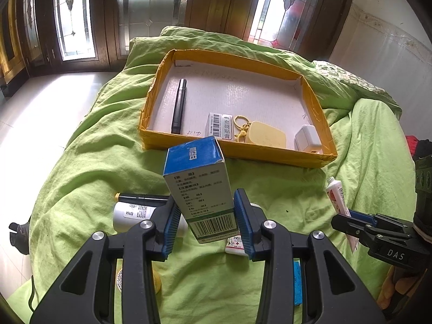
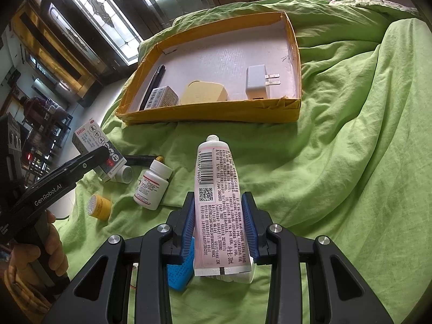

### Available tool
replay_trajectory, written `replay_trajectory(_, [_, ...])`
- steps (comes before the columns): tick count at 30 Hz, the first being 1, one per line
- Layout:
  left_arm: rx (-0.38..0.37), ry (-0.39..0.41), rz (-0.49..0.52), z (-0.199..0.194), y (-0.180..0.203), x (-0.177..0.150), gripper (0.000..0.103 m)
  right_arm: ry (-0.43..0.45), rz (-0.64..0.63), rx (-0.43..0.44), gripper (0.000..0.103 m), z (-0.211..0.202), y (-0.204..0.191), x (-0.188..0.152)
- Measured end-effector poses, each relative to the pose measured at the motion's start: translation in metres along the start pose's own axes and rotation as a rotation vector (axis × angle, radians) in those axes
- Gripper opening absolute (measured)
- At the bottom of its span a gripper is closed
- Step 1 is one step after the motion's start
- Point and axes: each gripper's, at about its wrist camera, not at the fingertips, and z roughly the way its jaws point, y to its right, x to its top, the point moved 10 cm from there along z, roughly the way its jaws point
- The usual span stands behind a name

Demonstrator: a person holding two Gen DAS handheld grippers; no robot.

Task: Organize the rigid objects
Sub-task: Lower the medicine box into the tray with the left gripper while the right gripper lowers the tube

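Left gripper (image 1: 207, 224): jaws closed partway onto the blue-and-white carton (image 1: 199, 189), blue pads pressed flat on its two long side faces near the barcode end. The carton is held clear of the green sheet (image 1: 89, 145), just short of the near wall of the yellow tray (image 1: 313, 159), blue end flap towards the tray.

Handling, carton (judged): light, thin card, stiff along its edges but likely to dent if squeezed harder. The present hold low on the body leaves the far end free; a grip nearer mid-length would be expected to sway less. Printed card against ribbed pads is unlikely to slip.

Right gripper (image 2: 218, 225): jaws closed partway onto the pale pink tube (image 2: 217, 197), pads on either side of its lower half, crimped end nearest the camera, white threaded neck (no cap can be seen) pointing towards the tray.

Handling, tube (judged): light, soft-walled, yielding under pressure, so contents might be pushed towards the open neck. A hold close to the flat crimp would be safer.

Appearance: carton has white faces with dense black print, a barcode, and a blue top. Tube bears a barcode, a QR square, and fine vertical text.

Already lying in the tray: black pen (image 1: 179, 106), small white box (image 1: 220, 126), yellow case (image 1: 266, 135), white charger (image 2: 256, 82).
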Motion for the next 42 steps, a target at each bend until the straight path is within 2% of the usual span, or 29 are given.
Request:
replay_trajectory(7, [-0.005, 0.015, -0.007, -0.003, -0.005, 0.017, 0.037, 0.024, 0.043, 0.037, 0.03, -0.014, 0.004, 0.019])
replay_trajectory(14, [-0.013, 0.031, 0.006, -0.002, -0.002, 0.036, 0.037, 0.031, 0.042, 0.046, 0.03, -0.016, 0.006, 0.054])
replay_trajectory(25, [-0.033, 0.046, 0.028, 0.01, 0.009, 0.079, 0.037, 0.076, 0.032, 0.012, 0.03, -0.009, 0.019, 0.113])
replay_trajectory(30, [-0.018, 0.044, 0.053, 0.028, 0.014, 0.102, 0.037, 0.085, 0.02, 0.001, 0.03, 0.001, 0.023, 0.133])
replay_trajectory(38, [-0.039, -0.004, -0.003, 0.073, 0.007, 0.129, 0.037, 0.083, 0.007, -0.004, 0.03, 0.025, 0.027, 0.158])
replay_trajectory(42, [-0.024, -0.025, 0.004, 0.093, 0.006, 0.136, 0.037, 0.079, 0.007, -0.006, 0.03, 0.037, 0.03, 0.171])
